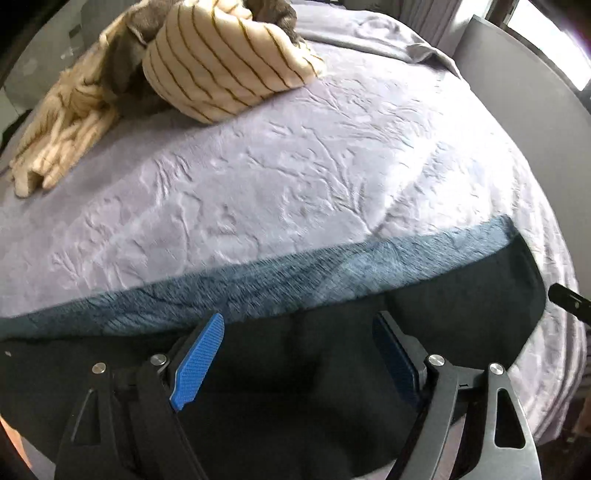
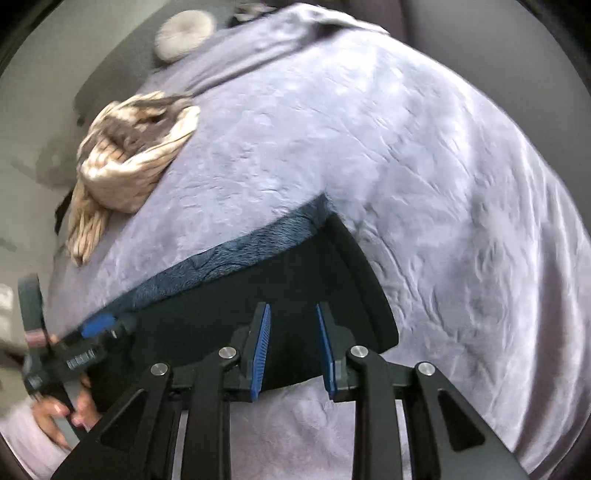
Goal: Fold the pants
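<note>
Black pants (image 1: 295, 387) lie flat on the bed, their blue fleecy inside (image 1: 295, 273) showing as a band along the far edge. My left gripper (image 1: 299, 317) hovers over the black cloth, open wide, nothing between its blue pads. In the right wrist view the same pants (image 2: 203, 321) end in a rounded corner on the right. My right gripper (image 2: 292, 308) is above that end, its jaws narrow but apart, and no cloth is pinched. At the left edge, a hand holds the left gripper (image 2: 96, 328). The right gripper's tip (image 1: 569, 299) shows at the right edge.
A lavender plush blanket (image 1: 258, 177) covers the bed (image 2: 406, 166). A crumpled pile of cream striped and grey clothes (image 1: 221, 70) sits at the far left (image 2: 125, 158). A round grey cushion (image 2: 184, 33) lies beyond it. A grey panel (image 1: 517, 74) borders the bed's right side.
</note>
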A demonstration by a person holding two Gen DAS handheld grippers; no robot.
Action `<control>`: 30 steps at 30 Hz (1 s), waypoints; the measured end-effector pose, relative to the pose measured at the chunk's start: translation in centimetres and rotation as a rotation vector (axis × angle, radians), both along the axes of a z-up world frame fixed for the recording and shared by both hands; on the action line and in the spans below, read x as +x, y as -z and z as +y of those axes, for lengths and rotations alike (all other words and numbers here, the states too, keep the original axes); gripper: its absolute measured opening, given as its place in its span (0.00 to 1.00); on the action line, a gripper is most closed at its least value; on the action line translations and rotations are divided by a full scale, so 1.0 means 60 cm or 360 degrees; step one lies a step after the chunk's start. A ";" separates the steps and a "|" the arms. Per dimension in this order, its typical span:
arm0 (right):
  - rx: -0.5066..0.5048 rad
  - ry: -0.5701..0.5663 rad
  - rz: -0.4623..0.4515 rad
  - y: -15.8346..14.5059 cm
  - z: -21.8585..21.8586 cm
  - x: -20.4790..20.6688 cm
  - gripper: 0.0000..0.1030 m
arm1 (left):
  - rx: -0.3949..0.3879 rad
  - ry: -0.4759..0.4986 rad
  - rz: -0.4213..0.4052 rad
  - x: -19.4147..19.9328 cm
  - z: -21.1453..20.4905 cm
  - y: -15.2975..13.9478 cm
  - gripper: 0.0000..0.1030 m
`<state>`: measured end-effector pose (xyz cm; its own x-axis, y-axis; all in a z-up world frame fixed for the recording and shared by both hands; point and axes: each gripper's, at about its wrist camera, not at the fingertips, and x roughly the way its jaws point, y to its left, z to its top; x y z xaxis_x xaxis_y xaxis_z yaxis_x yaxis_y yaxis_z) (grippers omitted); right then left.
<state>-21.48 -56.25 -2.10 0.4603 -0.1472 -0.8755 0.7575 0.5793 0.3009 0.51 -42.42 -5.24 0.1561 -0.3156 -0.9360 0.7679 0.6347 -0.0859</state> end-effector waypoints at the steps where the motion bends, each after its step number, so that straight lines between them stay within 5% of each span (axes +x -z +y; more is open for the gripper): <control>1: -0.0001 -0.0047 0.0032 0.007 0.000 0.013 0.28 | 0.0043 -0.0011 -0.0022 0.005 -0.003 0.009 0.81; 5: 0.0027 -0.0065 0.0254 0.095 -0.027 0.054 0.25 | 0.0084 -0.0159 0.0015 0.055 -0.011 0.055 0.81; 7: 0.0054 -0.0020 0.0183 0.124 -0.048 0.051 0.24 | 0.0080 -0.0209 0.0006 0.079 -0.013 0.057 0.81; 11: 0.0048 0.0053 0.0154 0.109 -0.055 0.046 0.25 | 0.0126 -0.0319 -0.0061 0.137 0.014 0.035 0.81; 14: 0.0050 0.0077 0.0183 0.078 -0.040 0.044 0.43 | 0.0107 -0.0350 -0.0100 0.164 0.087 -0.002 0.81; 16: 0.0089 0.0096 0.0080 0.051 -0.015 0.037 0.50 | 0.0145 -0.0352 -0.0161 0.174 0.150 -0.020 0.81; 22: 0.0654 -0.0149 -0.0389 0.059 0.167 0.099 0.51 | 0.0226 -0.0464 -0.0197 0.205 0.342 -0.018 0.81; 25: 0.0976 -0.0263 -0.0454 0.115 0.295 0.169 0.51 | 0.0282 -0.0530 -0.0211 0.237 0.434 0.005 0.81; 30: 0.1243 -0.0327 -0.0442 0.197 0.441 0.276 0.51 | 0.0401 -0.0632 -0.0282 0.306 0.565 0.056 0.81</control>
